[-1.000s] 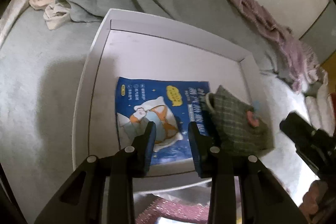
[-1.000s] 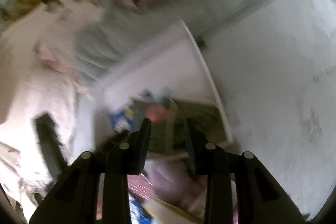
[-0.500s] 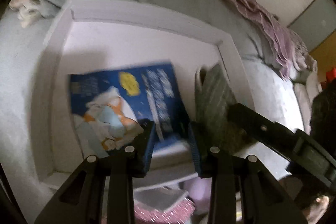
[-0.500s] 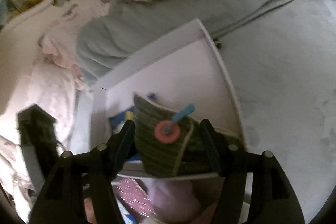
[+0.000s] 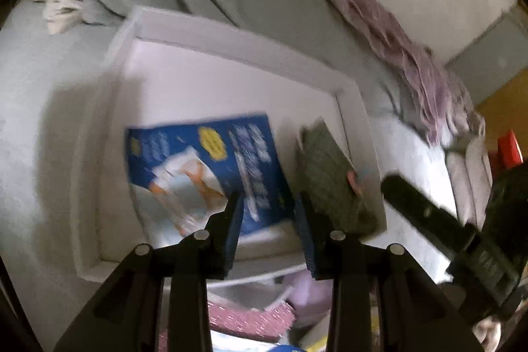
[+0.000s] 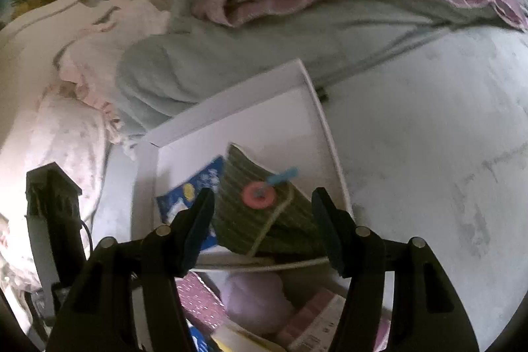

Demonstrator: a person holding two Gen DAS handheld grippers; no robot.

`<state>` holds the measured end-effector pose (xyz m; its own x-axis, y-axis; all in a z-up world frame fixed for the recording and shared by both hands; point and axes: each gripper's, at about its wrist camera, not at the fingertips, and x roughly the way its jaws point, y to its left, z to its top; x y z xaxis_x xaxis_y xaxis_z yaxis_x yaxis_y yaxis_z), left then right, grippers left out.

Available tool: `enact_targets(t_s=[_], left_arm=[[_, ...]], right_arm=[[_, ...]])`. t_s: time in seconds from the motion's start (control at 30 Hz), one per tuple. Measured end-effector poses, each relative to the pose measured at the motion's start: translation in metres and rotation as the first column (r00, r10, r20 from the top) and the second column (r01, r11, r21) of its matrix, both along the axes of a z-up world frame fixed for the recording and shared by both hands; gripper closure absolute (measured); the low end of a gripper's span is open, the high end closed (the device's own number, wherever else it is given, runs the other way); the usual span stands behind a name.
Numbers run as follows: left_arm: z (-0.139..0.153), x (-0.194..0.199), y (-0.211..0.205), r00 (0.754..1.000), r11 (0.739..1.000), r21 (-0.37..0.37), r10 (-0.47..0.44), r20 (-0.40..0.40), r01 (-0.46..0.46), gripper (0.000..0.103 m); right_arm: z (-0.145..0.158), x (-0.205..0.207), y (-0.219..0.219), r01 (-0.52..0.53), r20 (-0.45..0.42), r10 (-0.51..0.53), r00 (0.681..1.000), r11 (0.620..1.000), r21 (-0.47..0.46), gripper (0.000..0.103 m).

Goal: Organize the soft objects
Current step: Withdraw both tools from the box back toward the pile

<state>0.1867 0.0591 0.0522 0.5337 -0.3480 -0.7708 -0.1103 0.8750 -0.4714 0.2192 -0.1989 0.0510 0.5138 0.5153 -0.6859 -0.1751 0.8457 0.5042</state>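
- Since a second ago the right tool [image 6: 262, 216] has spread its jaws from a narrow gap to a wide one, and the green plaid pouch [image 6: 260, 213] now lies free in the white tray [image 6: 231, 101] rather than between pressing pads.
- Right tool: jaws wide apart and just starting to close again; the pouch shows between the fingers but neither pad presses on it, so it reads as let go.
- Left tool [image 5: 267, 226]: jaws part-open with nothing between them, hovering over the tray's near edge, probably waiting its turn.
- Blue printed packet [image 5: 204, 174] lies flat on the tray floor, left of the pouch in the left wrist view; the two sit side by side, the pouch's edge overlapping the packet.
- Pouch leans against the tray's right wall with its pink ring [image 6: 259, 195] and blue tag [image 6: 283, 175] facing up, likely because it was set in at a tilt.
- Tray rests on the pale bed [image 6: 429, 154], which gives a flat walled place to gather soft things.
- More soft items, a lilac bundle [image 6: 254, 299] and a pink dotted fabric [image 6: 201, 299], lie below the tray's near edge, seemingly next to sort.
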Motion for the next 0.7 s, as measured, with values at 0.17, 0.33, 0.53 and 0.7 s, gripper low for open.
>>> enact_targets(t_s=[0.17,0.33,0.53,0.7], left_arm=[[-0.015,0.006,0.015,0.987,0.986,0.141,0.107,-0.121,-0.09,0.069],[-0.014,0.012,0.015,0.987,0.984,0.16,0.099,-0.124,-0.079,0.068],[-0.012,0.024,0.007,0.998,0.959,0.283,0.03,-0.057,-0.012,0.07],[-0.011,0.032,-0.006,0.991,0.922,0.364,-0.123,-0.047,0.132,0.07]], right_arm=[[-0.007,0.001,0.024,-0.053,-0.01,0.053,0.999,0.997,-0.053,0.04],[-0.01,0.001,0.029,-0.03,-0.025,0.026,0.999,0.988,-0.153,0.04],[-0.012,0.002,0.017,-0.018,-0.043,0.012,0.999,0.99,-0.141,0.04],[-0.009,0.001,0.018,-0.026,-0.033,0.022,0.999,0.99,-0.135,0.04]])
